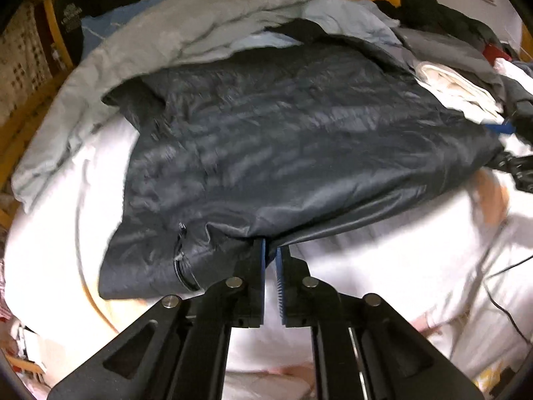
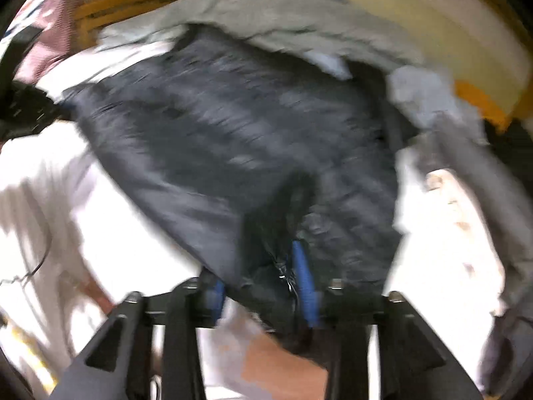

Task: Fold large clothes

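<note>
Across the lower half of both views runs a white bed sheet (image 1: 383,266), bright and washed out, and on it lies the dark grey quilted jacket (image 1: 283,140), filling the middle of the left wrist frame. Beyond it, toward the upper left, a light grey blanket (image 1: 186,30) is heaped in folds, with pale blue cloth (image 1: 349,16) bunched behind. Upper right, a jumble of dark garments (image 1: 443,16) and a folded cream cloth (image 1: 456,90). A yellow wooden rail (image 1: 56,33) edges the upper left corner, a black item with pale printing beside it; the lettering is too blurred to read. A thin black cable (image 1: 503,303) trails over the sheet at lower right.

Bottom centre, the left gripper (image 1: 272,250) has its blue pads nearly together, pinching the jacket's near hem, just right of a zip (image 1: 181,253).

Over to the right wrist view, heavily smeared: the right gripper (image 2: 260,286) stands about half spread, jacket (image 2: 233,140) fabric bunched between its blue pads (image 2: 304,280). Whether they press on it, I cannot tell.
</note>
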Tool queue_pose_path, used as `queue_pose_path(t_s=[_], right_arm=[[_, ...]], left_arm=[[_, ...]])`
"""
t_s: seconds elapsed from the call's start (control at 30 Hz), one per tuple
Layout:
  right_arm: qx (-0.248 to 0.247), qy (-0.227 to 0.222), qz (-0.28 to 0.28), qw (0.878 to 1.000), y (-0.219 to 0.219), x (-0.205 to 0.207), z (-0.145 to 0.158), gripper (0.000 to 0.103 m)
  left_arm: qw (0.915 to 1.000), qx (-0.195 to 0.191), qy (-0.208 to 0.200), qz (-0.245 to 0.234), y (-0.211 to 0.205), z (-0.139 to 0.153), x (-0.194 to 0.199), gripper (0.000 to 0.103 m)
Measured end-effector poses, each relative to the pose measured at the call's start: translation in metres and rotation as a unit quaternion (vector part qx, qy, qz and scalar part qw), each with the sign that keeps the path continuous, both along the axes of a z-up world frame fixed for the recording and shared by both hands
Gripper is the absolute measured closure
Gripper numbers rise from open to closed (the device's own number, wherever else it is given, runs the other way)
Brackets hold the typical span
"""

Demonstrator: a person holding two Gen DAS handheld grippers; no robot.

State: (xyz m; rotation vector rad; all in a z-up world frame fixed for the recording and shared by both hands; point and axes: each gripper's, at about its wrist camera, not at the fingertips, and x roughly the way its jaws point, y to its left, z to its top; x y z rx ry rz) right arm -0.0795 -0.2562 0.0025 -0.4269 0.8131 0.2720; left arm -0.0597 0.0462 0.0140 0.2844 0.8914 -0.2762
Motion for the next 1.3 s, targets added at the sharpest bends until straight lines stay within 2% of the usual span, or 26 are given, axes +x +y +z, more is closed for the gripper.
queue_pose_path(t_s=[0.03, 0.2, 0.27, 0.3, 0.37, 0.43, 0.5, 0.53, 0.6, 0.63, 0.7, 0.77, 0.8, 0.87, 0.97, 1.03, 1.13, 1.23, 1.3], right_arm=[[0.0, -0.019, -0.008, 1.0, -0.003, 0.006, 0.009, 0.043], [0.018, -0.088, -0.071, 0.993, -0.013, 0.041, 0.045, 0.04], [0.012, -0.1, -0.102, 0.99, -0.019, 0.061, 0.048, 0.034], [0.003, -0.105, -0.114, 0.988, -0.02, 0.068, 0.047, 0.033], [-0.018, -0.109, -0.133, 0.985, -0.023, 0.081, 0.042, 0.033], [-0.025, -0.101, -0.153, 0.983, -0.031, 0.095, 0.032, 0.033], [-0.02, -0.104, -0.169, 0.98, -0.039, 0.099, 0.023, 0.033], [-0.019, -0.11, -0.175, 0.978, -0.043, 0.099, 0.02, 0.03], [-0.009, -0.132, -0.186, 0.974, -0.05, 0.099, 0.017, 0.018], [-0.003, -0.14, -0.19, 0.972, -0.053, 0.099, 0.016, 0.018], [0.028, -0.155, -0.19, 0.969, -0.062, 0.099, 0.013, 0.018], [0.046, -0.171, -0.19, 0.966, -0.065, 0.095, 0.011, 0.017], [0.05, -0.181, -0.191, 0.963, -0.065, 0.093, 0.009, 0.017], [0.049, -0.201, -0.195, 0.959, -0.063, 0.09, 0.007, 0.016], [0.055, -0.224, -0.188, 0.955, -0.057, 0.08, 0.006, 0.016], [0.084, -0.224, -0.162, 0.957, -0.054, 0.071, 0.009, 0.016], [0.141, -0.193, -0.13, 0.962, -0.051, 0.066, 0.013, 0.016], [0.169, -0.161, -0.146, 0.961, -0.052, 0.074, 0.005, 0.013], [0.184, -0.137, -0.171, 0.958, -0.057, 0.084, -0.008, 0.005]], left_arm=[[0.9999, -0.004, -0.009, 0.005, -0.001, 0.005, 0.008, 0.095], [0.9969, -0.045, -0.057, 0.029, 0.002, 0.036, 0.056, 0.094], [0.9959, -0.057, -0.061, 0.035, 0.004, 0.04, 0.083, 0.086], [0.9959, -0.062, -0.057, 0.032, 0.004, 0.038, 0.096, 0.084], [0.9955, -0.082, -0.048, 0.009, 0.003, 0.032, 0.118, 0.069], [0.9929, -0.106, -0.053, 0.009, 0.008, 0.025, 0.132, 0.063], [0.9909, -0.122, -0.054, 0.016, 0.013, 0.014, 0.14, 0.063], [0.9896, -0.13, -0.059, 0.02, 0.015, 0.009, 0.14, 0.062], [0.9883, -0.132, -0.071, 0.028, 0.019, -0.001, 0.137, 0.058], [0.9887, -0.124, -0.079, 0.031, 0.019, -0.004, 0.136, 0.056], [0.9886, -0.1, -0.108, 0.031, 0.02, -0.003, 0.128, 0.045], [0.986, -0.081, -0.14, 0.04, 0.025, 0.0, 0.121, 0.007], [0.9833, -0.073, -0.158, 0.055, 0.028, 0.002, 0.117, 0.002], [0.9788, -0.074, -0.176, 0.075, 0.036, 0.005, 0.114, 0.0], [0.9728, -0.124, -0.176, 0.085, 0.051, 0.013, 0.112, 0.0], [0.9692, -0.163, -0.166, 0.08, 0.059, 0.018, 0.11, 0.001], [0.97, -0.212, -0.103, 0.057, 0.06, 0.012, 0.118, 0.0], [0.9707, -0.218, -0.061, 0.08, 0.058, -0.007, 0.127, 0.001], [0.9763, -0.186, -0.046, 0.101, 0.055, -0.02, 0.133, 0.001]])
